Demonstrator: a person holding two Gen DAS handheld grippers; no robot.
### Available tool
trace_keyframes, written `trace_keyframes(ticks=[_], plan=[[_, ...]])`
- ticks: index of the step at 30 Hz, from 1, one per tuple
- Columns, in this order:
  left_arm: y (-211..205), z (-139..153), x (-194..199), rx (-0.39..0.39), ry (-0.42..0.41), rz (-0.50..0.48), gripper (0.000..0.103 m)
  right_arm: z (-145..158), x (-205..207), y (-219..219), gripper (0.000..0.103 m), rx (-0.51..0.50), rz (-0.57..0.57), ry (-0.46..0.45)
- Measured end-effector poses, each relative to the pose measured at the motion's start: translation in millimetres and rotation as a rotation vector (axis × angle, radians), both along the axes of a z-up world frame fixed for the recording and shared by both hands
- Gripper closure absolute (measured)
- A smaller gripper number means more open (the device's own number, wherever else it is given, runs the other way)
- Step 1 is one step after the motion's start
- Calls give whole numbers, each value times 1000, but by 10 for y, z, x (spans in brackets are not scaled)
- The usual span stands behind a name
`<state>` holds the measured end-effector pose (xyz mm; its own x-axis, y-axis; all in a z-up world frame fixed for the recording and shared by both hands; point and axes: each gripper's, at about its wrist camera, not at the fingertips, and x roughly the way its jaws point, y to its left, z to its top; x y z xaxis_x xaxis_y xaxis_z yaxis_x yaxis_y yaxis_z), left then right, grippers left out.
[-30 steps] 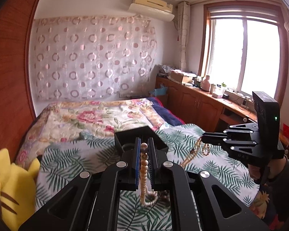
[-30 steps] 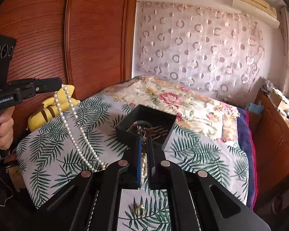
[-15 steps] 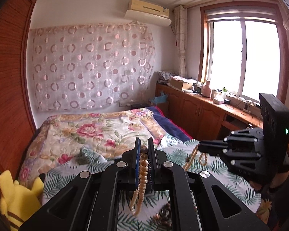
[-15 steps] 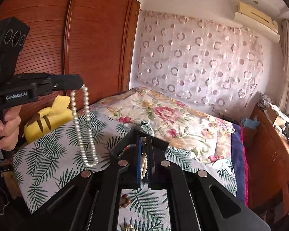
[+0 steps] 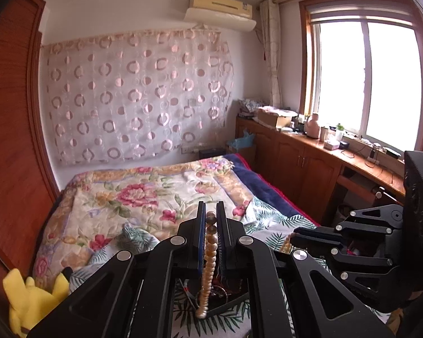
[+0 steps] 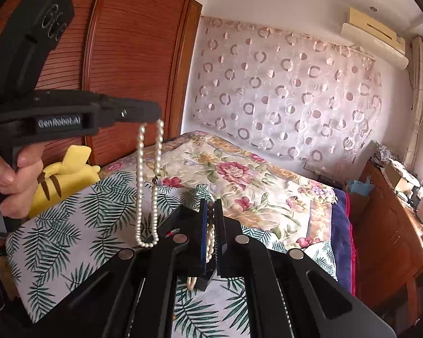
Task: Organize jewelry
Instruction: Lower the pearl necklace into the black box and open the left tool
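Left wrist view: nearest the lens, the left gripper point(image 5: 211, 217) is seen with its fingers point(image 5: 201, 225) clamped on a pearl necklace point(image 5: 208, 264), whose doubled strand hangs straight down between and below them. Just beneath the fingers a black jewelry box point(image 5: 228, 300) is partly seen on the palm-leaf cloth point(image 5: 270, 238); thin chains or rings seem to lie inside it, though they are too hidden to be told apart. To the right of the fingers the right gripper point(image 5: 294, 235) is held level, with a few beige beads showing at its tip. Beyond the fingers the floral quilt point(image 5: 143, 194) of the bed is spread, and a yellow plush toy point(image 5: 28, 301) lies far to the lower left.

In the right wrist view, the right gripper point(image 6: 210, 211) is shown with its fingers point(image 6: 202, 225) closed on a second bead strand point(image 6: 210, 236), dark beads at the top and pale ones below, which drops toward the box edge point(image 6: 204, 280) just under the fingers. To the left of and above these fingers the left gripper point(image 6: 155, 112) is seen from the side, and the pearl necklace point(image 6: 146, 186) dangles from it as a long loop clear of the cloth.

The task is judged to be in its middle: both strands are lifted and held free in the air, neither is laid away, and the box is open below. Lowering each strand into the box, and releasing it there, is judged to be left.
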<state>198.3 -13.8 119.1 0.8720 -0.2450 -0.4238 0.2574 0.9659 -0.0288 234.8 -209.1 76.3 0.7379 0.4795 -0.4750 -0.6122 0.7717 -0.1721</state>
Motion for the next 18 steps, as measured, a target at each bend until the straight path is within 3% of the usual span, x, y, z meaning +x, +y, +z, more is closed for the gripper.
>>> trace_keyframes(ticks=[5, 13, 18], plan=[[85, -128, 193, -38, 44, 9, 96, -47, 137, 16, 98, 21, -9, 20], [113, -393, 363, -25, 96, 24, 96, -214, 315, 86, 98, 29, -12, 66], [131, -704, 436, -26, 152, 22, 96, -424, 447, 161, 97, 17, -24, 115]])
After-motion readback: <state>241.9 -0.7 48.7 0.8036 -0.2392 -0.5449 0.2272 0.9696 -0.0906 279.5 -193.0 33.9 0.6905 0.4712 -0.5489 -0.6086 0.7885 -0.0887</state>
